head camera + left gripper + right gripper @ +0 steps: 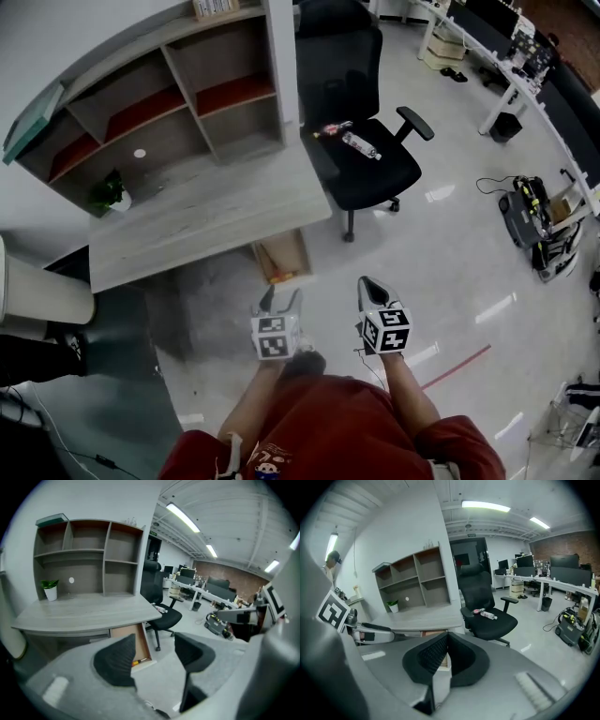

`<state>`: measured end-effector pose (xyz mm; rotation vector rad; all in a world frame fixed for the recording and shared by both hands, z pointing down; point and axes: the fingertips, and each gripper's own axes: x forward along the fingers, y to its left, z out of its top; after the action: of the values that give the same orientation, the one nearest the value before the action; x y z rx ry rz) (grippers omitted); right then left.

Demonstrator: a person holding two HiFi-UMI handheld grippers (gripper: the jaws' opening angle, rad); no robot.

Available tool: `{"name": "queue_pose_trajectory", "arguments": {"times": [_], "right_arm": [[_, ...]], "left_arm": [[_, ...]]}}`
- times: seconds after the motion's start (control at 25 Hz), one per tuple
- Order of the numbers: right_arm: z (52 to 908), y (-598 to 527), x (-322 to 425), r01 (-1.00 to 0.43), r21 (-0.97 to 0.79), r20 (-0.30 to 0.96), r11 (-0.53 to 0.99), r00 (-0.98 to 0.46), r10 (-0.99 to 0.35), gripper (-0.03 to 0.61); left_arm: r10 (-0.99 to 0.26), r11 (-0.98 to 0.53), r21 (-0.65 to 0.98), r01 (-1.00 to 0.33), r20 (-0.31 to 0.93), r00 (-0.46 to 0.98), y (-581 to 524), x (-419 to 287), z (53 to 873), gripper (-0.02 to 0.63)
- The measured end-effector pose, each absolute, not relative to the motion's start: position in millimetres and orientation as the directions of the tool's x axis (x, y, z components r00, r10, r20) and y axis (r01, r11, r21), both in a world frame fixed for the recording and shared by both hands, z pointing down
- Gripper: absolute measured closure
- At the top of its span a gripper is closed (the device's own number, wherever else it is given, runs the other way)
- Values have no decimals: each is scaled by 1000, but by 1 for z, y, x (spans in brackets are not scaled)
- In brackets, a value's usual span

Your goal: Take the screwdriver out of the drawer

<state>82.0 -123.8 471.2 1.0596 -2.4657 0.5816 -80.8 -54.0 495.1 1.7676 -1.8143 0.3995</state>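
The wooden drawer (284, 251) stands pulled out from under the grey desk (202, 216). In it, at its front end, lies an orange and yellow screwdriver (279, 277), which also shows in the left gripper view as the screwdriver (137, 661) beside the left pad. My left gripper (281, 300) hangs just in front of the drawer, over the floor; the left gripper (152, 656) is open with nothing between its fingers. To its right, my right gripper (368, 284) is held at the same height; the right gripper (446, 654) has its pads pressed together on nothing.
A black office chair (361, 141) with a plastic bottle (360, 144) on its seat stands right of the desk. Shelves (178, 89) and a small potted plant (108, 194) sit at the desk's back. Cases and cables (525, 211) lie on the floor far right.
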Motion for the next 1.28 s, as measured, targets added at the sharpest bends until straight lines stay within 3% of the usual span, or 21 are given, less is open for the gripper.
{"name": "queue_pose_trajectory", "arguments": {"times": [0.44, 1.28], "right_arm": [[480, -159, -35, -673, -208, 517, 709, -691, -505, 578], [500, -291, -97, -504, -276, 510, 818, -799, -320, 578]], "left_arm": [[-811, 154, 189, -970, 585, -14, -78, -176, 505, 354], [-757, 352, 160, -922, 628, -180, -172, -204, 523, 354]]}}
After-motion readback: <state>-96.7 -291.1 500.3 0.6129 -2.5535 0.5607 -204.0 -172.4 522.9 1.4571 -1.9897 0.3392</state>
